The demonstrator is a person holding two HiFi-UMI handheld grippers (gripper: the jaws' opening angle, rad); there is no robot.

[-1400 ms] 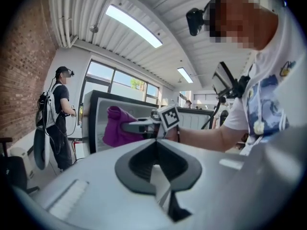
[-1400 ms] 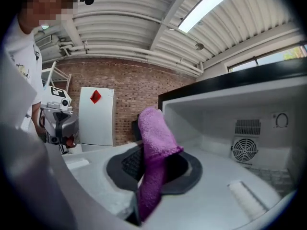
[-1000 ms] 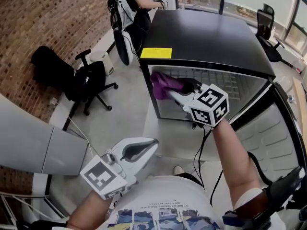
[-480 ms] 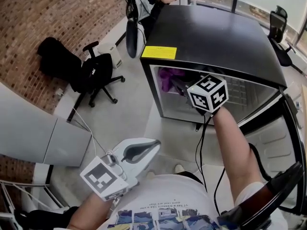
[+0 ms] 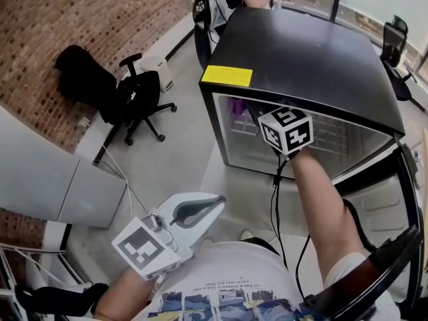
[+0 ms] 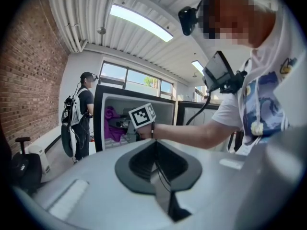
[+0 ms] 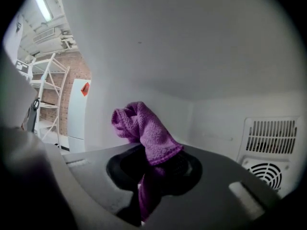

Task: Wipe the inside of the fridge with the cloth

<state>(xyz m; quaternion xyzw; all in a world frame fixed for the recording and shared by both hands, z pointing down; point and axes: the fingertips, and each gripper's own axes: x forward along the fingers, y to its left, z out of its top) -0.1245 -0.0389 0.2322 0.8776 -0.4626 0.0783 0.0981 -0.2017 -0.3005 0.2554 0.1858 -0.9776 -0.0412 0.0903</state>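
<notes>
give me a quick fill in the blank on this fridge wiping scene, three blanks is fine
1. The right hand-held gripper is shut on a ____ cloth.
2. The sticker on the top front edge of the fridge is ____.
3. The left hand-held gripper, outside the fridge, is shut and holds ____.

Missing words: purple; yellow; nothing

White printed T-shirt (image 5: 227,276); pale grey left tool (image 5: 215,200)
</notes>
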